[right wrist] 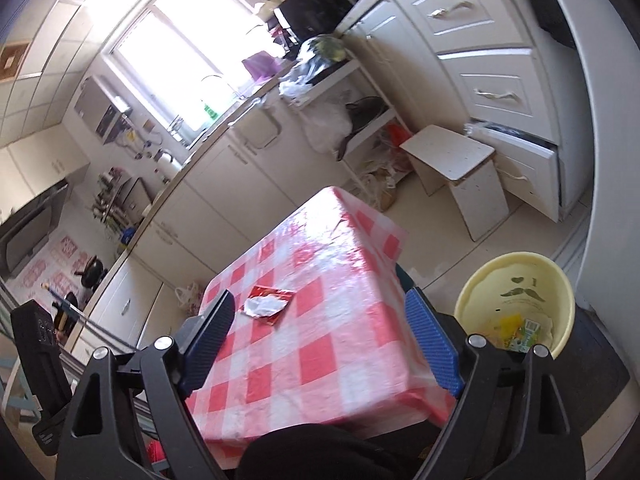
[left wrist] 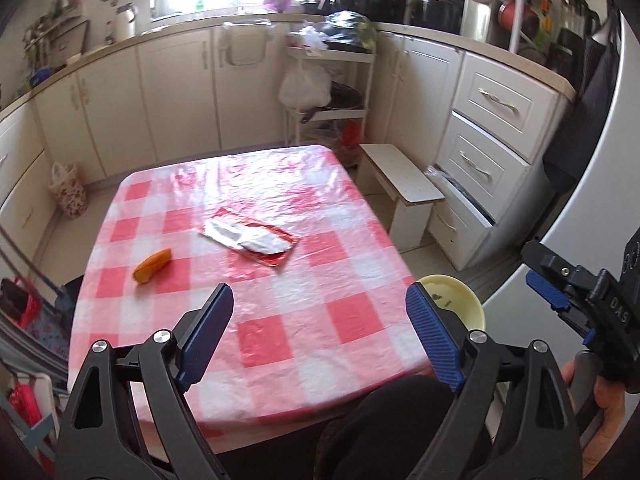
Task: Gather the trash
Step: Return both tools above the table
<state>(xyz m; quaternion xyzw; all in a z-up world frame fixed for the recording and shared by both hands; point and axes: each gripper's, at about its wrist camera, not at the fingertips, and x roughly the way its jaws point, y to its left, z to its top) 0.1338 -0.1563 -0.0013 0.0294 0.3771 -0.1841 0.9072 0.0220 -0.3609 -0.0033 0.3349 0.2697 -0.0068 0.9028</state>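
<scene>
Above the checked table [left wrist: 280,344], both of my grippers hang with nothing between their blue pads. My left gripper [left wrist: 319,334] stands wide over the near edge of the red-and-white cloth, its jaws clear of everything. Toward the table's left edge lies an orange scrap [left wrist: 152,266], alone on a white square. Near the middle of the table, well apart from that scrap, a torn red wrapper [left wrist: 250,240] lies flat with its silver-white lining turned up; the right wrist view shows the same wrapper [right wrist: 268,304] just past my left-hand pad. My right gripper [right wrist: 320,336] is likewise spread wide and holds nothing, tilted over the table's near right corner; from the left wrist view it [left wrist: 546,282] shows at the right margin, my hand [left wrist: 600,412] around its handle. Off the table's right edge, on a dark surface lower than the tabletop, stands a pale yellow bin [right wrist: 516,280] printed with a moustache, and yellow and green litter [right wrist: 516,330] lies in its bottom. Beyond the far edge, a white stool [left wrist: 404,184] stands on the tiled floor beside the cream drawers [left wrist: 492,136], the lowest drawer hanging ajar. My dark-clad lap [left wrist: 392,428] fills the foreground under the near edge.
</scene>
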